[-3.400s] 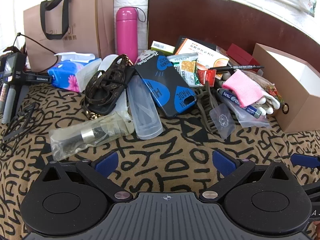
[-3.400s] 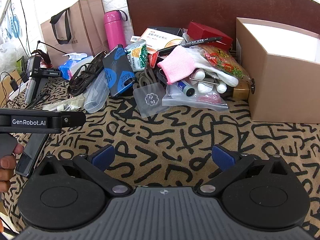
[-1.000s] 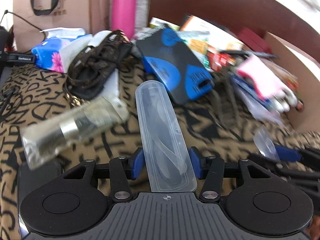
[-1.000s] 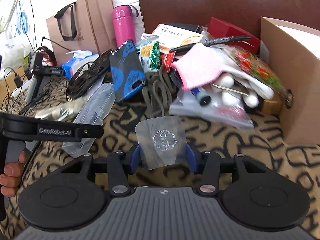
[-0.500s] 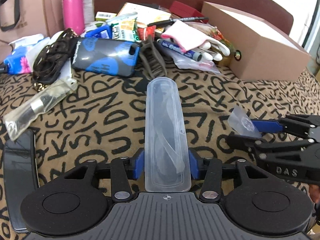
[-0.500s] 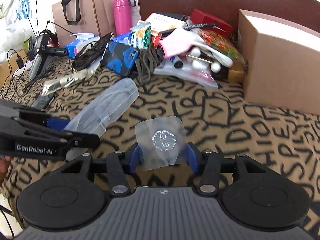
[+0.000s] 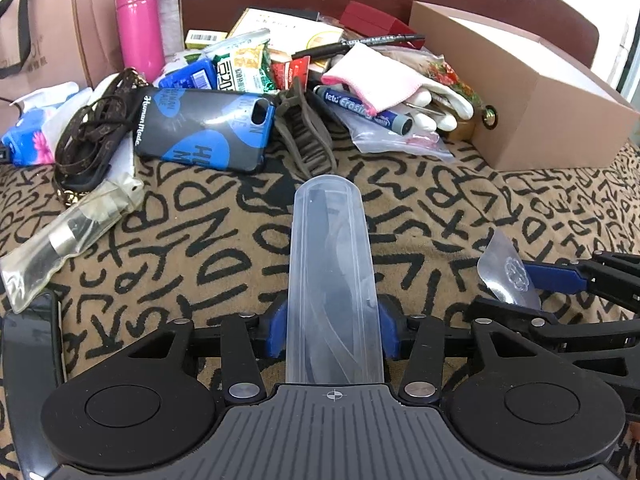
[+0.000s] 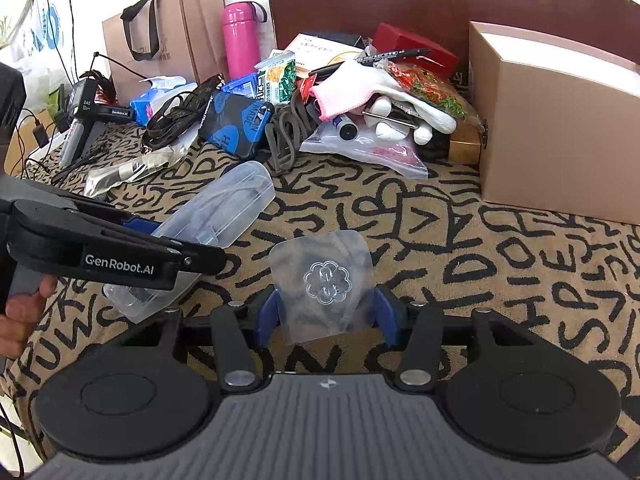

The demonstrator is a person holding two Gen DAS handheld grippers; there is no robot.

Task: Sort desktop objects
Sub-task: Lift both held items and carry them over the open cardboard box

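My left gripper (image 7: 332,330) is shut on a long clear plastic case (image 7: 332,280) that sticks out forward above the patterned cloth (image 7: 200,248). The case also shows in the right wrist view (image 8: 208,224), with the left gripper (image 8: 132,240) on it. My right gripper (image 8: 326,318) is shut on a small clear plastic hook sheet with a flower emblem (image 8: 326,284). The sheet shows at the right of the left wrist view (image 7: 510,276). A pile of objects lies behind: a blue-black phone case (image 7: 204,132), a brown hair claw (image 7: 306,136), a marker (image 7: 360,108), a pink-white glove (image 7: 384,80).
A brown cardboard box (image 7: 516,92) stands at the right. A pink bottle (image 7: 140,20) and a paper bag (image 8: 160,40) stand at the back. A tissue pack (image 7: 28,140), a brown strap (image 7: 96,128), a clear pouch (image 7: 68,236) and a dark phone (image 7: 28,380) lie at the left.
Both grippers closed on their objects and lifted them back from the pile. In the last half second both moved slightly; the held objects stay gripped.
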